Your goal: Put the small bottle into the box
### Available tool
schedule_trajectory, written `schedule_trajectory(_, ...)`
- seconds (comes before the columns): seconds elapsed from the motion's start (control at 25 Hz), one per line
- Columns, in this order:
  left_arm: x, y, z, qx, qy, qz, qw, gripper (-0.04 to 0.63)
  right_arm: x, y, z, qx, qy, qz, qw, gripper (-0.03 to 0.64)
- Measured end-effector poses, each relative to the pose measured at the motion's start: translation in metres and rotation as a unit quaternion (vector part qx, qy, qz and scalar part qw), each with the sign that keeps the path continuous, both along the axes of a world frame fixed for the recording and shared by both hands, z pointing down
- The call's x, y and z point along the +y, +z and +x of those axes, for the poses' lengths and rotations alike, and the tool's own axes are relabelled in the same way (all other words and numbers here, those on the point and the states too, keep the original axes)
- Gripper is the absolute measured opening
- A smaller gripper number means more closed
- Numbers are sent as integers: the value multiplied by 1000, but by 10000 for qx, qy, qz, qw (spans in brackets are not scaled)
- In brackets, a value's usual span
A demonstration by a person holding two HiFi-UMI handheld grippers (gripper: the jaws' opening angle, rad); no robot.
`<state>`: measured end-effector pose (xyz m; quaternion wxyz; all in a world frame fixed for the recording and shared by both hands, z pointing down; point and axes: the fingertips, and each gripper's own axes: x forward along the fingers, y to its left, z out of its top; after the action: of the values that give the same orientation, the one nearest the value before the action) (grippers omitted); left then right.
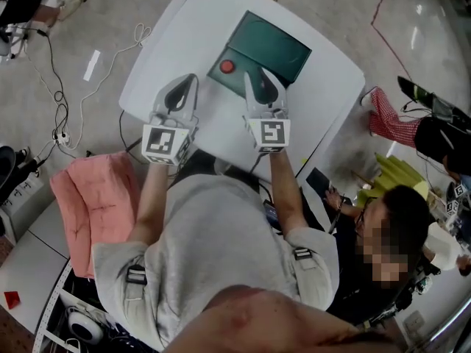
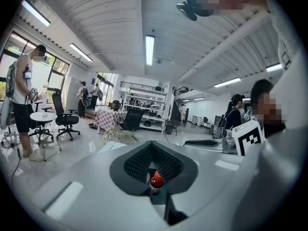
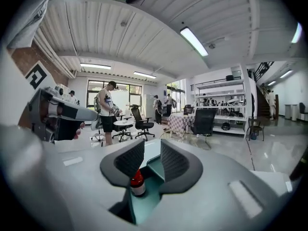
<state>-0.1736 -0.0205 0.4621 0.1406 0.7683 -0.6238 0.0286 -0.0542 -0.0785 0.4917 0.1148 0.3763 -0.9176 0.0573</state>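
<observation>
1. We look down on a white counter (image 1: 169, 50) carrying an open dark green box (image 1: 283, 46), with two hand-held grippers reaching toward it.
2. The small bottle (image 3: 137, 183) has a red cap and stands upright. It appears to be inside the box already, on its teal floor.
3. The right gripper (image 3: 146, 148) has its jaws apart and clamps nothing. The bottle sits just ahead of and below the tips, nearer the left jaw, and touches neither.
4. The left gripper (image 2: 151, 146) has its jaws drawn together at the tips and is empty. The bottle lies farther ahead of them, glimpsed through the narrow slit between the pads.
5. We judge the task nearly complete, so the main danger is undoing it.
6. The right jaws hover close over the cap. A small dip or sideways swing while pulling away could clip the cap and topple the bottle.
7. The bottle looks tall and narrow, so a light knock may be enough.
8. A bump against the box wall could also slide the box across the smooth counter.
</observation>
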Motion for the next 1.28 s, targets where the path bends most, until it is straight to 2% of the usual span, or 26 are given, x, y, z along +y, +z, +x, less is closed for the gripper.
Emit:
schedule_trajectory(0.24, -5, -29, 24, -40, 299, 287, 9991, 11, -1, -34, 47, -83, 634, 314, 9975, 8)
schedule_trajectory(0.56, -2, -58, 62, -78, 739, 544, 9957, 11, 17, -67, 106, -162, 1217, 475, 9913, 3)
schedule_trajectory(0.76, 4, -50, 90, -200, 1174, 603, 9911, 11, 38, -66, 145, -180, 1584, 535, 9858, 3)
schedule_trajectory(1.0, -4, -35, 110, -171, 1328, 598, 9892, 11, 47, -44, 180, -208, 1856, 431, 9815, 3)
schedule_trajectory(1.28, -7, -35, 115, -193, 1364, 502, 9892, 11, 60, -41, 193, -156, 1980, 236, 9798, 3)
